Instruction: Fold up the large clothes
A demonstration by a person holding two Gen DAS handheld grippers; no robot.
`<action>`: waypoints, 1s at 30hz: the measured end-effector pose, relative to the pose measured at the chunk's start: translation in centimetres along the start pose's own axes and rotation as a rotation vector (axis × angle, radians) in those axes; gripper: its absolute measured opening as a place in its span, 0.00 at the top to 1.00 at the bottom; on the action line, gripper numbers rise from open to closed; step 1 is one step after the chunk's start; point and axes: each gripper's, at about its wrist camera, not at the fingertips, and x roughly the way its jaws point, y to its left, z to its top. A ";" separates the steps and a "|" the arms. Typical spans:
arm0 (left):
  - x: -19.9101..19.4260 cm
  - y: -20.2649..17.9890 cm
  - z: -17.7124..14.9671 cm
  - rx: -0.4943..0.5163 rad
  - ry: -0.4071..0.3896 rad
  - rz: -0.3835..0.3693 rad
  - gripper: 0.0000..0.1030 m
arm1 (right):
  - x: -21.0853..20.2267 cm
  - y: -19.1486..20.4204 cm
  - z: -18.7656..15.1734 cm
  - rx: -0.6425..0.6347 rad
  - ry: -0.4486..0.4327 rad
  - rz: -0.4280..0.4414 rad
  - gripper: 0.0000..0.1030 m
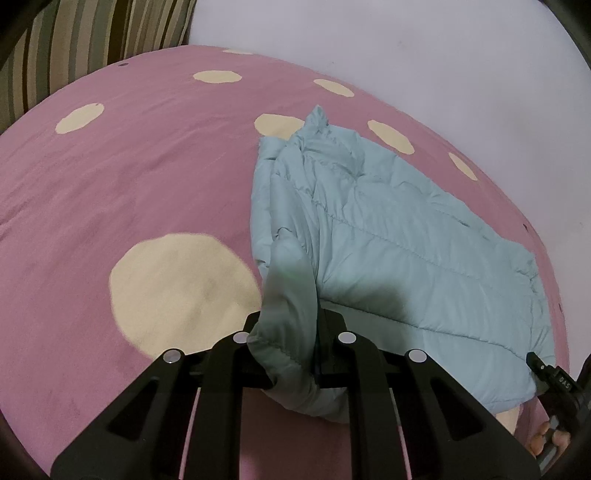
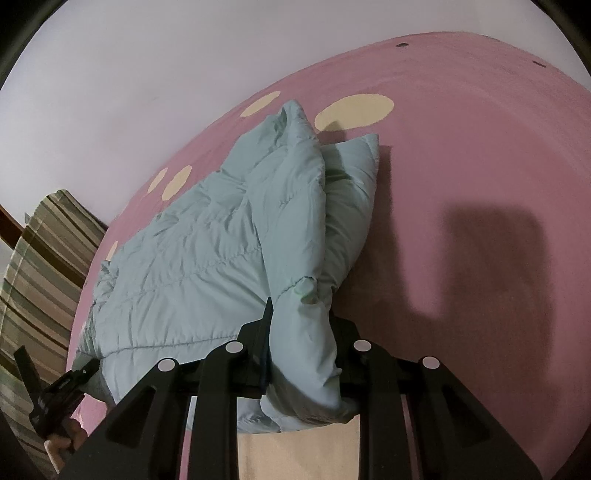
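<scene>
A pale teal quilted puffer jacket point(image 1: 388, 236) lies partly folded on a pink bedspread with cream dots point(image 1: 129, 177). My left gripper point(image 1: 291, 332) is shut on one near corner of the jacket, which bunches between its fingers. My right gripper point(image 2: 301, 332) is shut on the other near corner of the jacket point(image 2: 207, 251), lifted slightly off the bed. The right gripper's tip shows at the lower right of the left wrist view point(image 1: 535, 360), and the left gripper shows at the lower left of the right wrist view point(image 2: 79, 373).
A striped cushion point(image 1: 92, 33) sits at the bed's far corner and also shows in the right wrist view point(image 2: 40, 266). A white wall point(image 1: 406, 48) runs along the far side of the bed. Bare bedspread point(image 2: 480, 184) lies beside the jacket.
</scene>
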 end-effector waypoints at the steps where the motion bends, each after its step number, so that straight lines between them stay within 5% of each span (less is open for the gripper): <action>1: -0.2 0.1 -0.3 0.000 0.001 0.000 0.88 | 0.1 0.0 0.1 -0.002 0.002 0.001 0.78; 15: -5.0 2.6 -4.1 -0.011 0.019 -0.032 0.88 | 0.2 0.1 1.2 -0.020 0.031 0.022 0.78; 30: -5.0 3.2 -6.0 0.003 0.030 -0.020 0.87 | 3.3 -0.1 3.7 -0.034 0.028 0.015 0.78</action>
